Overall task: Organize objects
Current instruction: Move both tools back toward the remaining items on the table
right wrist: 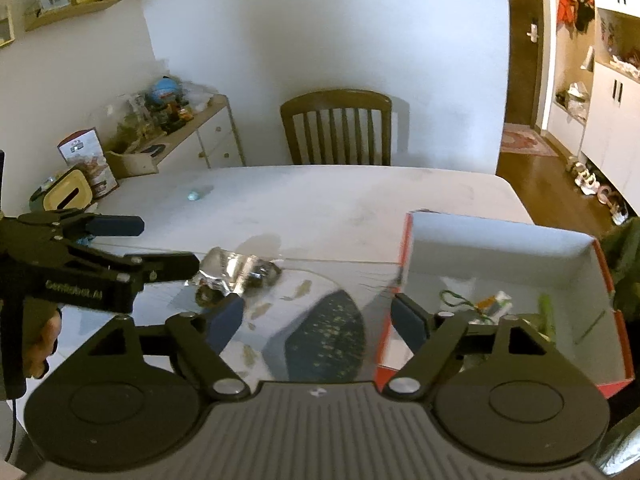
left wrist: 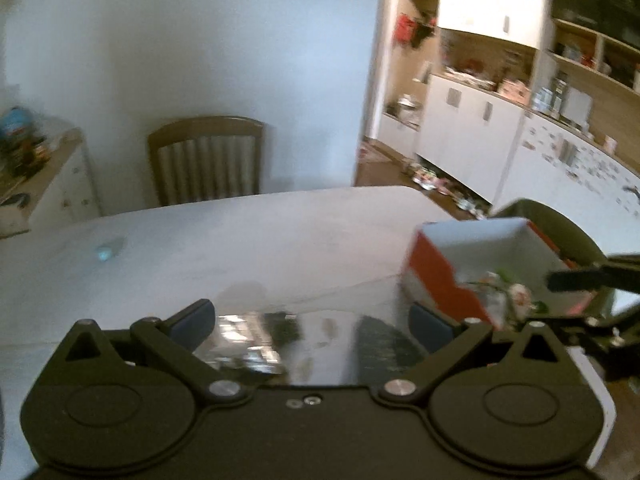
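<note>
Left gripper (right wrist: 158,246) fingers wide apart, holding nothing. Right gripper (right wrist: 318,318) fingers apart too (nothing between). Shiny wrapper (right wrist: 236,270) on bench (right wrist: 320,200), beside red box (right wrist: 600,256).
</note>
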Motion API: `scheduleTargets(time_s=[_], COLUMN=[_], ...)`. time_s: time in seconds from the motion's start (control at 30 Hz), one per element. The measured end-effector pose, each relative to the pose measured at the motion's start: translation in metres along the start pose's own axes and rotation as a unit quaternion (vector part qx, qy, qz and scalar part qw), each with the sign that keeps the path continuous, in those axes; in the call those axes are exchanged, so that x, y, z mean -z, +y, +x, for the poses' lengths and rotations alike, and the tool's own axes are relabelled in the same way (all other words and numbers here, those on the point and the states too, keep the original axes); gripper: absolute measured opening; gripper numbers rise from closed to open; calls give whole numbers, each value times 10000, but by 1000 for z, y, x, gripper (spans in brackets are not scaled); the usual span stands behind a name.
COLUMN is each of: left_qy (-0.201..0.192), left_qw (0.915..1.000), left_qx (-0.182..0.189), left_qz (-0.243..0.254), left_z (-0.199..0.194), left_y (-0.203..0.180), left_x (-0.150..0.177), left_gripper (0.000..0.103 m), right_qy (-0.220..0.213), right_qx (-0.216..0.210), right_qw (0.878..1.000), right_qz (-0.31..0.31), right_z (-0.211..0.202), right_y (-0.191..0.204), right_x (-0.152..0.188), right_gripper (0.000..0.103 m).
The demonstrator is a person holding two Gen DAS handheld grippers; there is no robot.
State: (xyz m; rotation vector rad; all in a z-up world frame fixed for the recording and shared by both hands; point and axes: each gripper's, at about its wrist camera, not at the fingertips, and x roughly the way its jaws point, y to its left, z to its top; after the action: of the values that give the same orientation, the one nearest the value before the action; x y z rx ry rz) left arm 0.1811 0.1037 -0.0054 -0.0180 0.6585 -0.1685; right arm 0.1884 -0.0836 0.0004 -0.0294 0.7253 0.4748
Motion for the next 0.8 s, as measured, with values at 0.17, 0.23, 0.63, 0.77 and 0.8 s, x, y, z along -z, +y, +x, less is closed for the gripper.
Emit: scheduleTargets(time_s=[0.17, 0.23, 0.63, 0.77, 0.8], left_qy=[3, -12, -2, -51, -65], left_qw=[9991, 9984, 9904, 9887, 9882], left_qx=[-329, -470, -1170, -1398, -1454], left_qz=[-259, -312, -739, -540, -488], left_z=[2, 5, 54, 80, 88], left_y=[54, 73, 191, 221, 228], left_x=[-1, -3, -13, -30, -33], left_gripper=[103, 103, 103, 103, 103], right_qy=[77, 141, 686, 928, 987], right_qx=[27, 34, -138, -195, -207], right_qw=[9999, 9998, 9965, 9936, 9928], right_qz=[-106, -112, -461, -618, -644], right_z=[18, 25, 70, 88, 93], right_y=[31, 40, 97, 116, 120], right_x=[-2, -2, 3, 6, 7], right_gripper=[84, 84, 84, 84, 84])
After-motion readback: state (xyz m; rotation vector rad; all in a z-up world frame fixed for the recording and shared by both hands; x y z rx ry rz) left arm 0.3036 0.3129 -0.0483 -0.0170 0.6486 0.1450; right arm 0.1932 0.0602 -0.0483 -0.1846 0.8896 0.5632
